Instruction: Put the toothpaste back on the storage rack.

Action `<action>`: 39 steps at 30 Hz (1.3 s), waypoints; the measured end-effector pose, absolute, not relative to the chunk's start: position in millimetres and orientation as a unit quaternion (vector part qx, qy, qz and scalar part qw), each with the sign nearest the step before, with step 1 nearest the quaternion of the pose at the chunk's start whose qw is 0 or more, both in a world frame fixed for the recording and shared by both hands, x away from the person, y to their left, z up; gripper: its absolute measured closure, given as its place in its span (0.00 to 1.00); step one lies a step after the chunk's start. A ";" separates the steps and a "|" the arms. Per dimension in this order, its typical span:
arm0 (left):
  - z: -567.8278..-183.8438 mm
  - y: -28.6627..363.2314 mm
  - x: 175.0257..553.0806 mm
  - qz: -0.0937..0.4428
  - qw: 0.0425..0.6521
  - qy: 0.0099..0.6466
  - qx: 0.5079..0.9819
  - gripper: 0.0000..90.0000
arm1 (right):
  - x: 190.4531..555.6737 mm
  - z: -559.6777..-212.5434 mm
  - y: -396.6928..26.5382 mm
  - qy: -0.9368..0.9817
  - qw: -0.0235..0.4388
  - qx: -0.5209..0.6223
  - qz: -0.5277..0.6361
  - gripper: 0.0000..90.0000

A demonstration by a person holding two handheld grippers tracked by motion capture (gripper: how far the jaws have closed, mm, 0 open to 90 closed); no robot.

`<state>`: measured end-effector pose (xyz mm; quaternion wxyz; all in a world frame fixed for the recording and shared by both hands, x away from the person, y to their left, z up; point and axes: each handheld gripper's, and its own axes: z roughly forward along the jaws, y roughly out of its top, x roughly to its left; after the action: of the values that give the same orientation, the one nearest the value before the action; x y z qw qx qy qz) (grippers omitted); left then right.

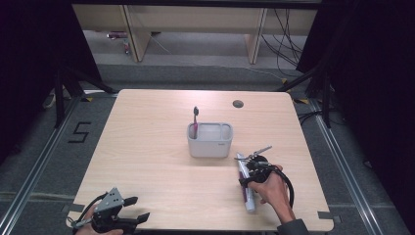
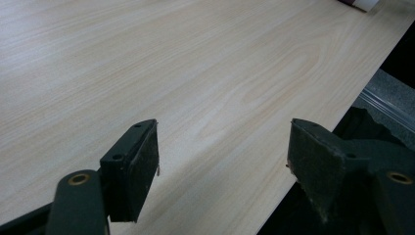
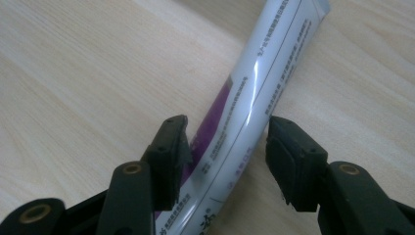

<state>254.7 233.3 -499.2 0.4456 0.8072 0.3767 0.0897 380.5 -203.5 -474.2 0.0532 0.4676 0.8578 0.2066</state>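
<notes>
At five o'clock from the grey holder (image 1: pixel 210 140), the right gripper (image 3: pixel 227 147) straddles the toothpaste tube (image 3: pixel 254 93), pads apart from it; the left gripper (image 2: pixel 222 156) gapes wide, empty.

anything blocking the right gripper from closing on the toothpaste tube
Nothing visible does. The toothpaste tube lies flat on the table directly between the right gripper's jaws, which stand on either side of it, with no other thing between pads and tube.

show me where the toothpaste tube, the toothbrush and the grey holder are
toothpaste tube (image 3: pixel 259 83), right gripper view, white mid-body.
toothbrush (image 1: pixel 195 117), high view, its upright handle.
grey holder (image 1: pixel 209 147), high view, front wall.
</notes>
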 end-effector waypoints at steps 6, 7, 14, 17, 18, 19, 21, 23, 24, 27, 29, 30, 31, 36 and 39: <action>-499.2 233.5 254.4 0.091 0.447 0.376 0.807 0.30 | 383.6 -477.8 -196.0 0.868 0.053 0.459 0.181 0.57; -498.5 233.8 253.9 0.093 0.444 0.377 0.808 0.30 | 384.4 -478.5 -195.1 0.872 0.051 0.453 0.178 0.57; -497.9 234.1 254.6 0.089 0.444 0.376 0.809 0.30 | 388.1 -479.4 -195.0 0.883 0.043 0.439 0.163 0.69; -498.1 234.1 254.1 0.090 0.442 0.374 0.810 0.30 | 387.8 -477.2 -194.2 0.880 0.030 0.445 0.161 0.71; -498.1 233.9 254.3 0.090 0.443 0.374 0.810 0.30 | 389.0 -476.8 -194.0 0.884 0.031 0.439 0.159 0.71; -498.2 233.8 254.6 0.090 0.443 0.374 0.810 0.30 | 390.4 -477.0 -193.4 0.887 0.029 0.433 0.156 0.71; -499.0 233.3 254.5 0.090 0.443 0.373 0.810 0.30 | 391.7 -475.6 -190.8 0.889 0.025 0.434 0.144 0.71; -498.1 233.8 254.4 0.091 0.440 0.370 0.813 0.30 | 394.4 -474.7 -188.6 0.896 0.025 0.423 0.131 0.72; -497.6 233.9 254.5 0.092 0.439 0.371 0.813 0.30 | 395.4 -475.0 -187.2 0.898 0.023 0.421 0.127 0.72; -498.3 234.2 254.4 0.090 0.436 0.367 0.817 0.32 | 398.7 -473.8 -184.5 0.905 0.021 0.409 0.118 0.73; -497.8 233.1 254.0 0.088 0.439 0.367 0.815 0.32 | 401.3 -473.6 -182.8 0.908 0.016 0.405 0.110 0.74; -497.8 232.9 254.1 0.088 0.440 0.368 0.814 0.32 | 402.7 -474.0 -181.8 0.909 0.016 0.402 0.108 0.74; -498.0 232.9 254.1 0.086 0.443 0.369 0.813 0.31 | 403.6 -473.8 -180.7 0.908 0.013 0.405 0.106 0.75; -497.2 234.9 254.5 0.087 0.439 0.368 0.815 0.31 | 405.9 -475.1 -176.5 0.916 0.002 0.386 0.107 0.84; -496.8 234.6 254.1 0.089 0.435 0.363 0.819 0.31 | 405.2 -475.2 -174.2 0.920 0.010 0.379 0.101 0.84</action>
<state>254.1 234.6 -496.8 0.4353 0.8188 0.3634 0.0889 405.2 -174.2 -475.2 0.0096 0.3788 0.9199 0.1008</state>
